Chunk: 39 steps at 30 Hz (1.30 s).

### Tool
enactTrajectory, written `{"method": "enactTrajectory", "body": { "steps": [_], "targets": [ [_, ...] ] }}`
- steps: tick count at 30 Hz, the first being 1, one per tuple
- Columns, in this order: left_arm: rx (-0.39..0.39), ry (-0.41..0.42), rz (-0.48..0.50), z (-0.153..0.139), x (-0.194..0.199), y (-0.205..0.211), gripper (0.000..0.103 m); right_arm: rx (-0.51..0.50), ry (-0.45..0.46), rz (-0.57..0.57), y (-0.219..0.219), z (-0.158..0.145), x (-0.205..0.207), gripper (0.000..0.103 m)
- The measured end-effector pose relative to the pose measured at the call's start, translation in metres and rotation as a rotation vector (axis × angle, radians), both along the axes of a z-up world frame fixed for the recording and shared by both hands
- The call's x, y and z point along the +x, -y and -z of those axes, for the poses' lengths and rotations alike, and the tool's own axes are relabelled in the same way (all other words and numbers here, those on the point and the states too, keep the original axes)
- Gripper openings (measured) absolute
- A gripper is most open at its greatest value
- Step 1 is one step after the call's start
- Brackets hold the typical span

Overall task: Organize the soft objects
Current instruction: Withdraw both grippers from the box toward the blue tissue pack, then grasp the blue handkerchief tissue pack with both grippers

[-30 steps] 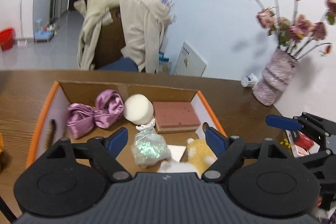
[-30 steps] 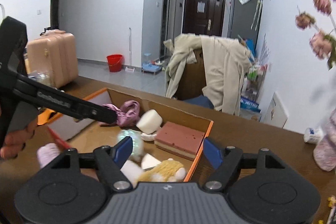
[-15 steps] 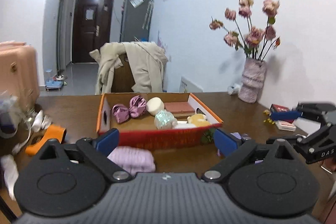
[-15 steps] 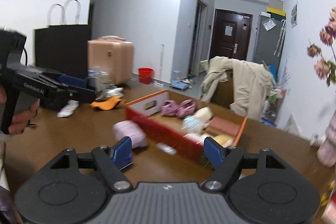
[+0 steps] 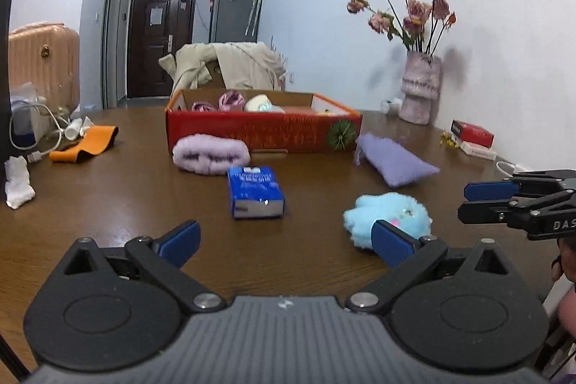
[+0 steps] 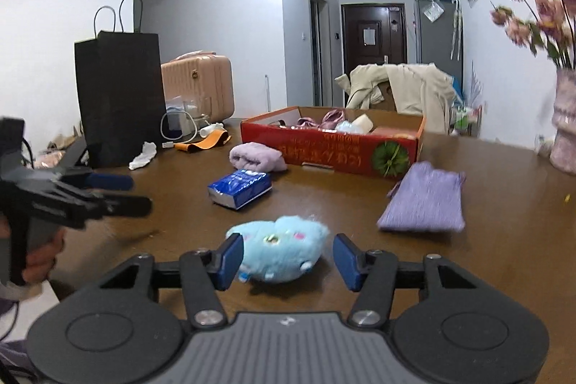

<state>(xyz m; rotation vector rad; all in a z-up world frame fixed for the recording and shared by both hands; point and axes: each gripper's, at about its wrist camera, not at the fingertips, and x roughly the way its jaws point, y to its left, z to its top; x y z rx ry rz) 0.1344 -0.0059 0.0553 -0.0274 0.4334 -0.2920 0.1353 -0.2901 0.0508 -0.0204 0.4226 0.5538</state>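
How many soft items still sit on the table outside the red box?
3, not counting the tissue pack: pink rolled towel against the box front, purple knit pouch to its right, blue plush nearest, between the closing right gripper fingers.

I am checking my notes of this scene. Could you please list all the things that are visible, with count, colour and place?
box: 1, red, far middle of table, holds soft items
rolled towel: 1, lilac, before the box
tissue pack: 1, blue, table centre
plush toy: 1, light blue, near edge
pouch: 1, purple, right of centre
strap: 1, orange, left side
vase: 1, pink, with dried flowers, far right
paper bag: 1, black, left
table: 1, brown wood
left gripper: opening, nothing between
right gripper: closing, toy between, not yet pressed
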Motion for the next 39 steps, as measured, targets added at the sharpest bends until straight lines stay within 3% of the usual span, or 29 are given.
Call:
{"method": "enactTrajectory", "body": {
  "steps": [7, 10, 16, 19, 22, 24, 26, 28, 30, 32, 36, 39],
  "targets": [
    [-0.013, -0.043, -0.028, 0.009, 0.018, 0.006, 0.103, 0.004, -0.056, -0.025, -0.013, 0.012, 0.016, 0.045],
    [0.021, -0.029, -0.023, 0.0, 0.034, 0.008, 0.103, 0.022, -0.065, -0.064, -0.021, 0.007, 0.024, 0.043],
    [0.164, -0.12, 0.011, -0.001, 0.094, 0.018, 0.103, 0.016, -0.135, -0.238, -0.052, 0.01, 0.041, 0.023],
    [0.169, -0.13, 0.026, 0.005, 0.117, 0.019, 0.102, -0.038, -0.185, -0.215, -0.063, 0.02, 0.062, 0.022],
    [0.193, -0.09, 0.042, 0.013, 0.132, 0.025, 0.102, -0.083, -0.171, -0.1, -0.065, 0.018, 0.092, 0.023],
    [0.229, -0.11, 0.058, 0.019, 0.144, 0.028, 0.088, -0.091, -0.168, -0.038, -0.065, 0.013, 0.118, 0.026],
    [0.199, -0.136, 0.109, 0.021, 0.149, 0.027, 0.071, -0.047, -0.17, -0.048, -0.066, 0.007, 0.138, 0.028],
    [0.146, -0.148, 0.185, 0.023, 0.148, 0.024, 0.068, -0.019, -0.186, -0.089, -0.071, 0.001, 0.158, 0.028],
    [0.089, -0.158, 0.301, 0.023, 0.144, 0.021, 0.07, -0.02, -0.213, -0.136, -0.084, 0.0, 0.178, 0.028],
    [0.055, -0.14, 0.373, 0.021, 0.139, 0.017, 0.086, -0.014, -0.249, -0.176, -0.094, 0.003, 0.19, 0.028],
    [0.129, -0.119, 0.317, 0.021, 0.134, 0.007, 0.088, 0.02, -0.292, -0.233, -0.093, 0.012, 0.186, 0.028],
    [0.165, -0.105, 0.233, 0.019, 0.138, -0.004, 0.088, 0.007, -0.277, -0.206, -0.085, 0.011, 0.178, 0.029]
  ]
}}
